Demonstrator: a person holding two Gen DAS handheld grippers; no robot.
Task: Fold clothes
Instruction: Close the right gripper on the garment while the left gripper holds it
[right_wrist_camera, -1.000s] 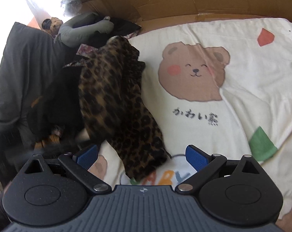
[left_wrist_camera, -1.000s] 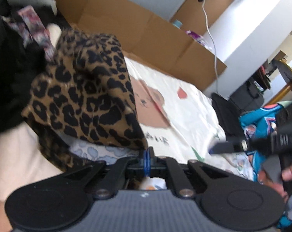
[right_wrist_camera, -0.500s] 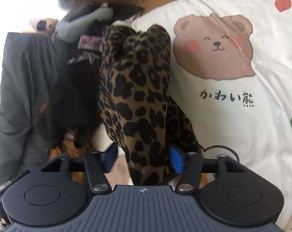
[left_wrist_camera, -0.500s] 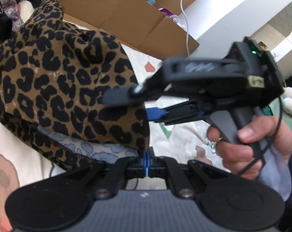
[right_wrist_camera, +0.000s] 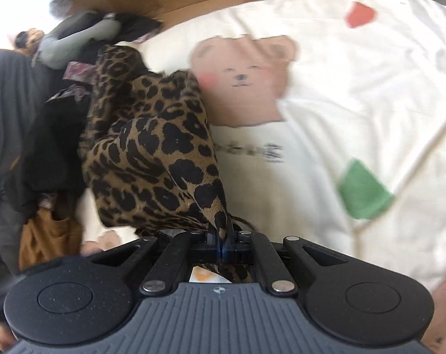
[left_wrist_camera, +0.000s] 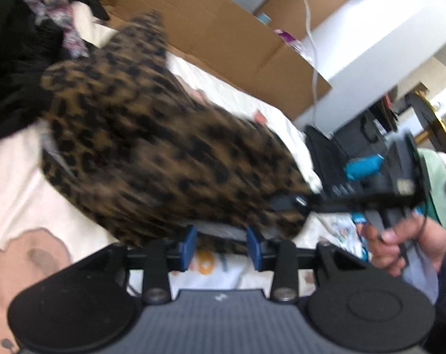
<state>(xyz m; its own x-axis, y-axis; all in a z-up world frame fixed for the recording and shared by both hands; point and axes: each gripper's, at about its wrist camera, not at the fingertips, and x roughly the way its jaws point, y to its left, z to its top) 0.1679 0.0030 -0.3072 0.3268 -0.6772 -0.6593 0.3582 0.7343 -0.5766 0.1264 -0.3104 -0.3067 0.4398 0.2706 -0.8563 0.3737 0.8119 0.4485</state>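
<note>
I can't read any text: the dark lettering under the bear on the cream blanket [right_wrist_camera: 326, 124] is blurred.

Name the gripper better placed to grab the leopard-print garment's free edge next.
Left gripper: open, with the leopard-print garment right at its fingertips. Right gripper is shut on the cloth.

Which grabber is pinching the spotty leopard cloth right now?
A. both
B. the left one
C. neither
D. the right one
D: the right gripper has its fingers closed on the leopard cloth, while the left gripper stands open, its blue pads apart.
</note>
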